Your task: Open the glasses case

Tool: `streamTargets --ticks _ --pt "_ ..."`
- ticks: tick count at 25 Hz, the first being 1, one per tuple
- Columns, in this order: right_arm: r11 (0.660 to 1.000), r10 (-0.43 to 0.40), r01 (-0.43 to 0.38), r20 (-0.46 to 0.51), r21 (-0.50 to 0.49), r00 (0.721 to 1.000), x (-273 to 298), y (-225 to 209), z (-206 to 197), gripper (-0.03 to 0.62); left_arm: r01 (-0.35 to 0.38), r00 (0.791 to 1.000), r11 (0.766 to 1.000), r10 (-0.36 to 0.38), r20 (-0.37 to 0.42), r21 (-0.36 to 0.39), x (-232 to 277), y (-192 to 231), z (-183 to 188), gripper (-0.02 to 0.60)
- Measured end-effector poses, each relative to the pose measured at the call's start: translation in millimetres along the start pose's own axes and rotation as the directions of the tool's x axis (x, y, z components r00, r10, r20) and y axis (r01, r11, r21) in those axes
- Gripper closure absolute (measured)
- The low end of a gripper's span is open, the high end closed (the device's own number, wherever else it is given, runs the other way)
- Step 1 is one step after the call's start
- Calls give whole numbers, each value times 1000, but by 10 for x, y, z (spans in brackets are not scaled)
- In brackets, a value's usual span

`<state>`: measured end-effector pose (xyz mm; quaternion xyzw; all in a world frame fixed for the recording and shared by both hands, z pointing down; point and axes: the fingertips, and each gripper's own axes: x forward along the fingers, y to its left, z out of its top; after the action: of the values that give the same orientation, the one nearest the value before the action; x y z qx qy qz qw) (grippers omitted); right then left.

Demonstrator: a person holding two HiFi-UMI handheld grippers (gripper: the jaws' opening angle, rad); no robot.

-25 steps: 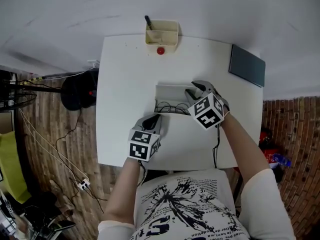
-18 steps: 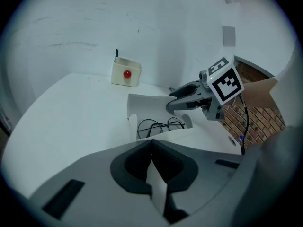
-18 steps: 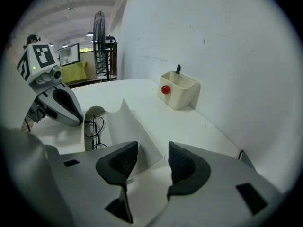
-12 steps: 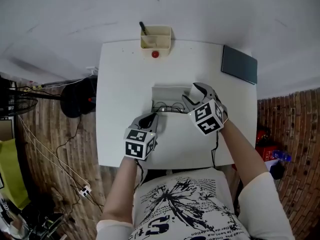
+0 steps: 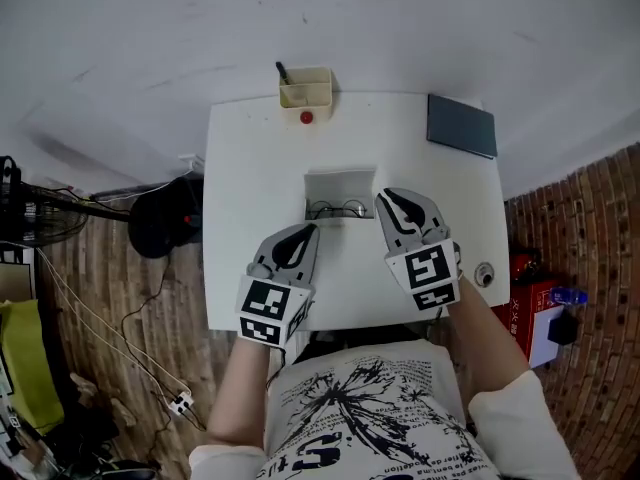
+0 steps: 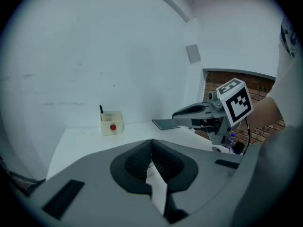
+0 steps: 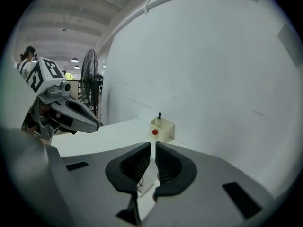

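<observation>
The white glasses case [image 5: 340, 182] lies open in the middle of the white table [image 5: 250, 168], lid raised at the far side, and a pair of dark-rimmed glasses [image 5: 337, 209] shows inside. My left gripper [image 5: 303, 233] hovers near the case's front left corner, jaws together, holding nothing. On the right, my right gripper [image 5: 393, 202] hangs beside the case without touching it. Its jaws are closing to a thin slit with nothing between them. In the left gripper view my left gripper [image 6: 151, 144] is shut, and in the right gripper view my right gripper [image 7: 153, 146] is empty.
A cream pen holder [image 5: 306, 87] with a red button [image 5: 306, 117] in front stands at the table's far edge. A dark flat pad [image 5: 461, 125] lies at the far right corner. A black stool [image 5: 165, 214] and a fan [image 5: 35, 208] stand left of the table.
Both grippers have risen and drawn back from the case toward the person. The right gripper has come off the lid side, and its jaws have drawn together. The case stays open.
</observation>
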<state>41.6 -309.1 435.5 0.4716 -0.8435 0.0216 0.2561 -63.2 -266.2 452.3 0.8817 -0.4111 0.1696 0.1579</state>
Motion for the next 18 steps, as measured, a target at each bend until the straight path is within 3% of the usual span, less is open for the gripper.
streamTargets --ticks 7,13,18 --pt "991 -98 83 153 100 983 -787 133 275 579 -41 984 995 24 178 93 -684 -202 585 568" --pt "985 -142 111 259 132 955 -1307 279 488 580 -43 939 990 -5 343 132 -1209 -447 1000 568" --pt "991 -114 85 316 105 942 -1597 395 537 580 -27 923 986 -39 383 164 -1494 -641 1029 568"
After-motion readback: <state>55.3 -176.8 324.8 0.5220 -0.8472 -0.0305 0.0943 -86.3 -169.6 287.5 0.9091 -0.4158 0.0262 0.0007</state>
